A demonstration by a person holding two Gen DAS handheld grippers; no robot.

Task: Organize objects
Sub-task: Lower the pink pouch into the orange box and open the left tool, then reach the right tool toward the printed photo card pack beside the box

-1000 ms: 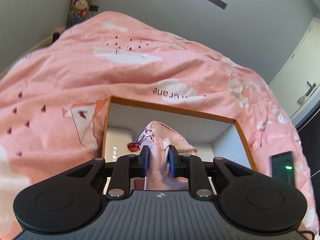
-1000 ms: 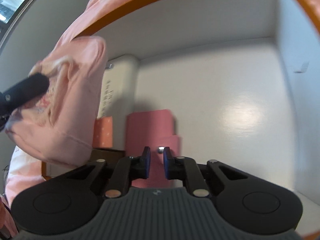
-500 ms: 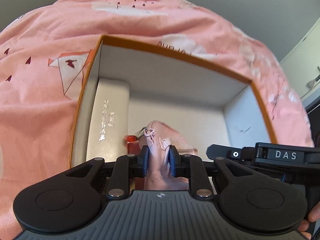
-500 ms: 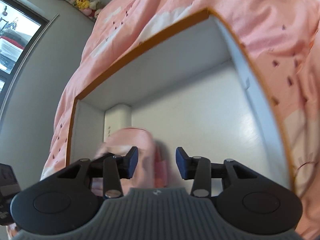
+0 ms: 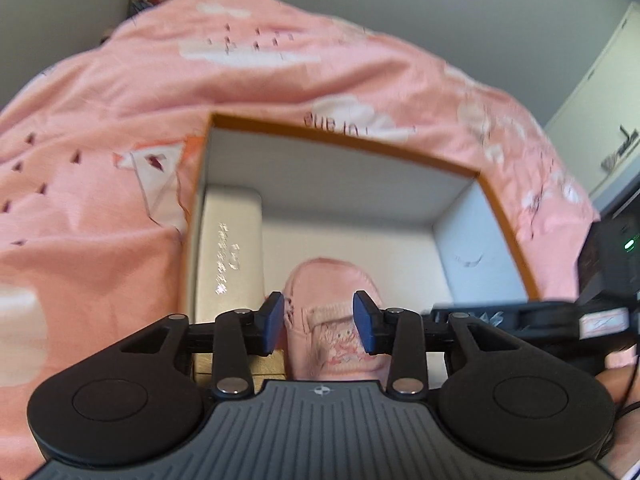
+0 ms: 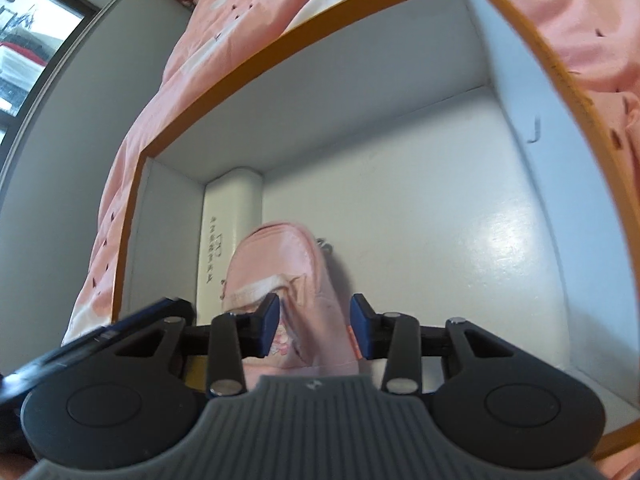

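pink pouch (image 5: 328,320) sits in the orange-rimmed box (image 5: 344,140), right beside a white case (image 5: 232,248) | left gripper (image 5: 319,326) jaws just opened, pouch loose between | right gripper (image 6: 314,330) closing in, pads not pressing | pink bedspread (image 5: 120,140) underneath

My view: one orange-rimmed box (image 5: 504,216), one pink pouch (image 5: 328,320), one white case (image 5: 232,256), and my two tongs, the left tongs (image 5: 319,323) and the right tongs (image 6: 314,327).

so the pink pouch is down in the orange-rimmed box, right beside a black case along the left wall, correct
Not quite: the case is white, not black, as the left wrist view shows. The rest holds: the pink pouch sits in the orange-rimmed box, right beside that case along the left wall.
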